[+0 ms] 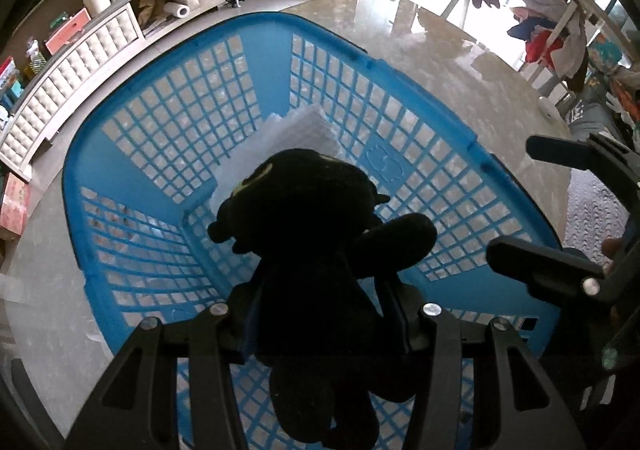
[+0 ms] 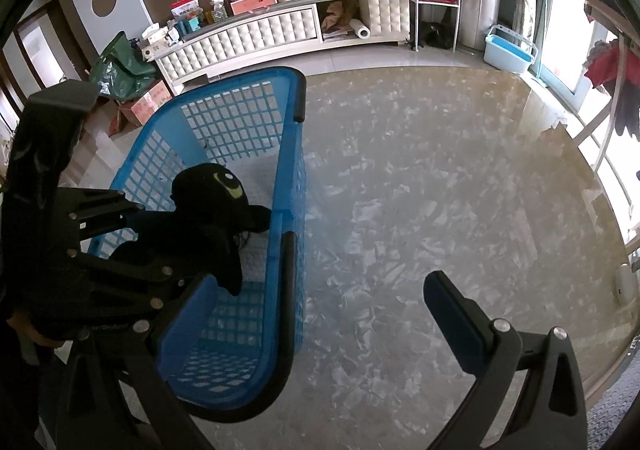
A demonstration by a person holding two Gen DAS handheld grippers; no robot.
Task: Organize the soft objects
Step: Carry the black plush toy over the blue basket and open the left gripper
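Left wrist view. A black plush toy (image 1: 316,250) is pinched at its body between the jaws of the left gripper (image 1: 326,314); the pads are pressed against both flanks of the toy. The toy is held above the inside of a blue plastic basket (image 1: 180,121), which stands on a pale marbled floor (image 1: 420,49). The toy's head points toward the far wall of the basket, and one limb sticks out toward the basket's right wall. A white sheet (image 1: 296,133) is seen on the basket bottom, beyond the toy's head. The right gripper (image 1: 516,205) is seen to the right of the basket, outside its rim, with its two black fingers spread and nothing between them. A long white tufted cabinet (image 1: 80,61) runs behind the basket, to its left.

Right wrist view. The right gripper (image 2: 304,314) is held with jaws spread wide; its left finger overlaps the near right corner of the basket (image 2: 240,109), while the right finger lies over bare floor (image 2: 440,177), well to the right of the basket. Whether the left finger touches the rim cannot be told. The left gripper (image 2: 192,242) is seen at the left side of the basket, with the plush toy (image 2: 212,201) clamped in it over the basket's interior; a green eye is visible on the toy's head. The cabinet (image 2: 260,33) stands behind the basket.
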